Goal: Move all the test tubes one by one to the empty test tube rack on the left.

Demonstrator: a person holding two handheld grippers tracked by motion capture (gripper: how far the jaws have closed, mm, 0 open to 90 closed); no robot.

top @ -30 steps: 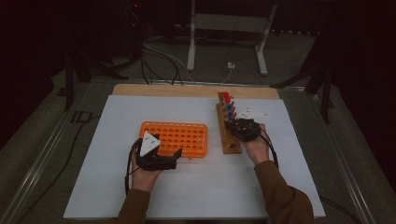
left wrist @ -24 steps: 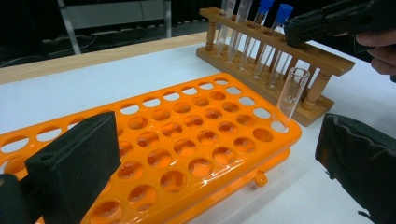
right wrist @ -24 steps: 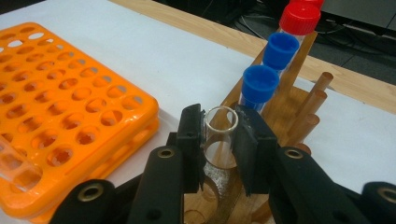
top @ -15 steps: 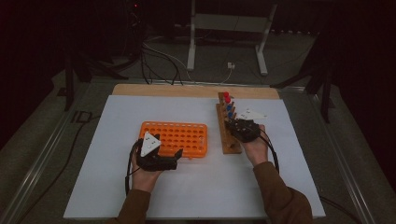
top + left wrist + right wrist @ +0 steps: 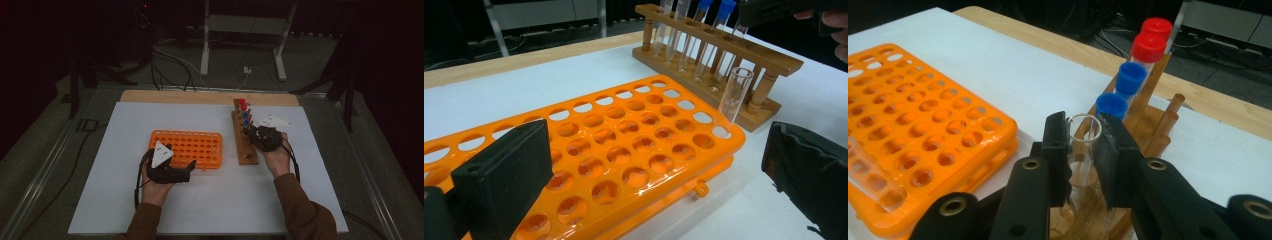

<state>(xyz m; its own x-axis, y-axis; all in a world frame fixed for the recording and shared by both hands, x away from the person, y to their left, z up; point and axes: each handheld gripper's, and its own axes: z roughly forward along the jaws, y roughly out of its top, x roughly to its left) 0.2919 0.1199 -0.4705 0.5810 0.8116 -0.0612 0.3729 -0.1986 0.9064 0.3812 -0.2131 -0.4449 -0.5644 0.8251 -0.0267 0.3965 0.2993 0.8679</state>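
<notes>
Right gripper view showed the right tongs (image 5: 1083, 150) clenched around an uncapped clear tube (image 5: 1083, 137) standing upright in the wooden rack (image 5: 1148, 130), just in front of two blue-capped and two red-capped tubes. The tube's long axis ran vertical, so I judged the coming move to be a straight lift out of its hole. The orange rack (image 5: 923, 115) lay to the left of it, toward the desk's middle. Left gripper view showed what the other did not: the left tongs (image 5: 644, 170) released and empty over the orange rack's (image 5: 624, 150) near edge, and another open tube (image 5: 733, 97) tilted in its corner hole.
</notes>
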